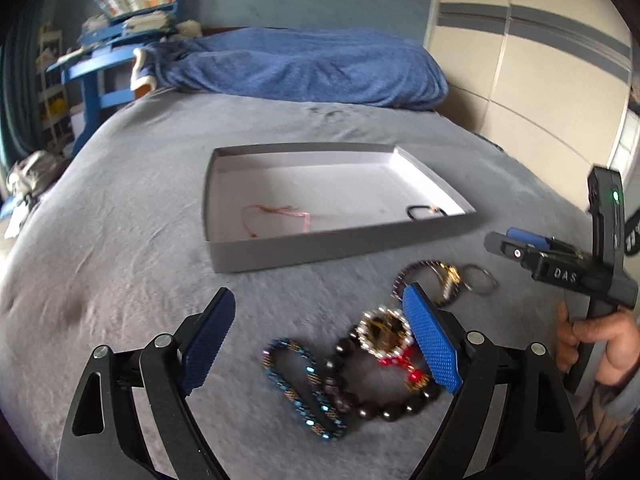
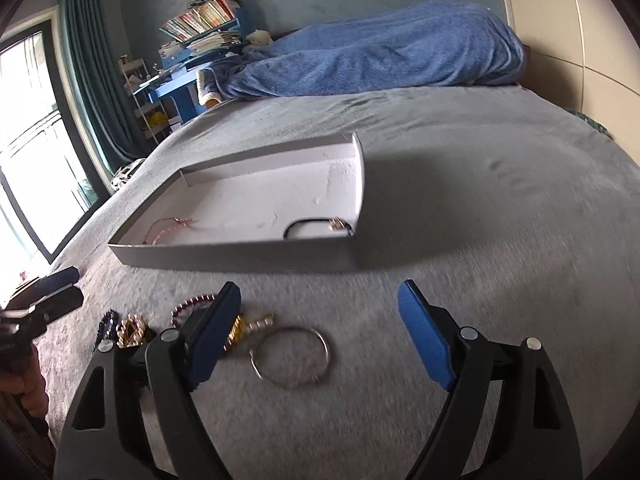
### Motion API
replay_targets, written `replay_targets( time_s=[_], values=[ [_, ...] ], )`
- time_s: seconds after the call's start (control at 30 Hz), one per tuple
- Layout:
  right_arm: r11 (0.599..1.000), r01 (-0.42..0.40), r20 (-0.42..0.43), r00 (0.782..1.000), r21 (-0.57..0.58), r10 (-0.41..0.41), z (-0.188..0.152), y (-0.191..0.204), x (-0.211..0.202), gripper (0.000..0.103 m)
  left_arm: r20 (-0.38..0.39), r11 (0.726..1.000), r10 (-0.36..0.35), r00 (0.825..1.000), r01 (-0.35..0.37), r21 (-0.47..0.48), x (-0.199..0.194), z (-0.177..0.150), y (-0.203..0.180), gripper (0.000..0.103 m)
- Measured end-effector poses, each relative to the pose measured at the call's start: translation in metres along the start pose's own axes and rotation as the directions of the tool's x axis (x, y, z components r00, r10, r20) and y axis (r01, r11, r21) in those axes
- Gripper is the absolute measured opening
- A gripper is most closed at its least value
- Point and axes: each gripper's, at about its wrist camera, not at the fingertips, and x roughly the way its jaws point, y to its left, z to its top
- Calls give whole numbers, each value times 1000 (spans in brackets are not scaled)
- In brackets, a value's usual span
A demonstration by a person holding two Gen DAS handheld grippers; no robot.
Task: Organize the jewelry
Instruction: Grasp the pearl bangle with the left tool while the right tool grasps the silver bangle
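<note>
On the right tongs: "DAS".

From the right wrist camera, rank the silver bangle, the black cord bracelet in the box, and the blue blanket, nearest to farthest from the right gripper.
1. Silver bangle, on the bedspread between the fingers.
2. Black cord bracelet, in the box's near right corner.
3. Blue blanket, far end of the bed.

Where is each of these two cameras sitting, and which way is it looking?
Left wrist view: rides the left gripper, looking forward and down over the bed at bracelets and the grey box; its open fingers, the right gripper and hand show.
Right wrist view: rides the right gripper, facing the same box above a thin silver bangle; its open fingers show.
Shared: box, blue blanket, jewelry pile.
</note>
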Motion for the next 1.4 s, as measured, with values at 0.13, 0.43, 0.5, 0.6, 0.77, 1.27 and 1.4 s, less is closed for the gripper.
replay_targets(
  time_s=[0.13,0.43,0.5,0.6,0.77,1.27,1.4],
  values=[
    [1000,9,-6,1000,6,-9,-6,0,-2,81,-2,999,-30,1000,30,42,2,-3,-17,86],
    [999,10,-32,999,-33,-11,-11,10,1,82,-85,993,-33,996,42,108,24,-14,-37,70],
    [999,11,-39,999,-31,-12,-11,10,2,84,-115,995,-34,993,45,91,30,-15,-34,64],
    [1000,11,-44,999,-25,-12,-12,8,3,84,-133,995,-38,990,50,83,34,-15,-32,64],
    [999,10,-71,997,-37,-12,-13,11,6,84,-160,994,-36,987,52,97,40,-17,-35,50],
    [997,20,-175,984,-79,-33,-22,21,25,84,-90,999,-36,995,36,0,20,-5,-10,41],
    [995,39,-198,978,-92,-57,-23,23,32,84,-90,999,-36,995,37,5,21,-5,-13,41]
  ],
)
